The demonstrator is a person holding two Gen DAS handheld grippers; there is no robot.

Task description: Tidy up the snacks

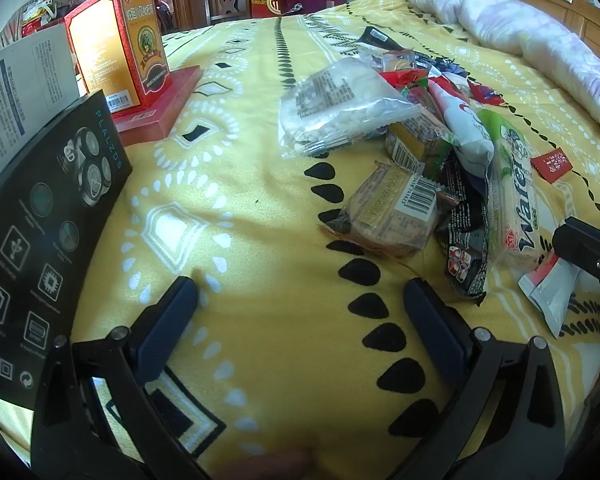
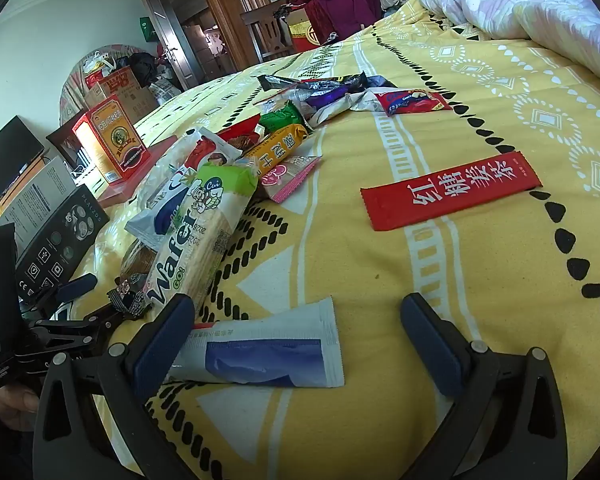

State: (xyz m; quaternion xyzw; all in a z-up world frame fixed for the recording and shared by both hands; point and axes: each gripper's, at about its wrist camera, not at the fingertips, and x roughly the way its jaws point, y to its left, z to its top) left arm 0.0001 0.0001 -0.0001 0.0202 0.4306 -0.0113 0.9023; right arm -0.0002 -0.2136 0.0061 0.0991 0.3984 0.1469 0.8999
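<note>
A heap of snack packets lies on the yellow patterned bedspread (image 1: 260, 208): a clear bag of white pieces (image 1: 340, 108), a brown cracker pack (image 1: 388, 216), a green-and-white wafer pack (image 1: 516, 192) (image 2: 196, 236). My left gripper (image 1: 300, 296) is open over bare bedspread, left of the heap. My right gripper (image 2: 298, 312) is open too. A white-and-blue sachet (image 2: 268, 352) lies flat between its fingers, close to the left one, and the pads do not press on it. A long red sachet (image 2: 448, 188) lies apart, farther right.
A black product box (image 1: 48, 216) stands close on the left, with a white box and a red box (image 1: 116, 44) behind it. A rolled quilt (image 1: 520, 12) fills the far right. A person's hand (image 2: 8, 400) holds the left gripper (image 2: 104, 298).
</note>
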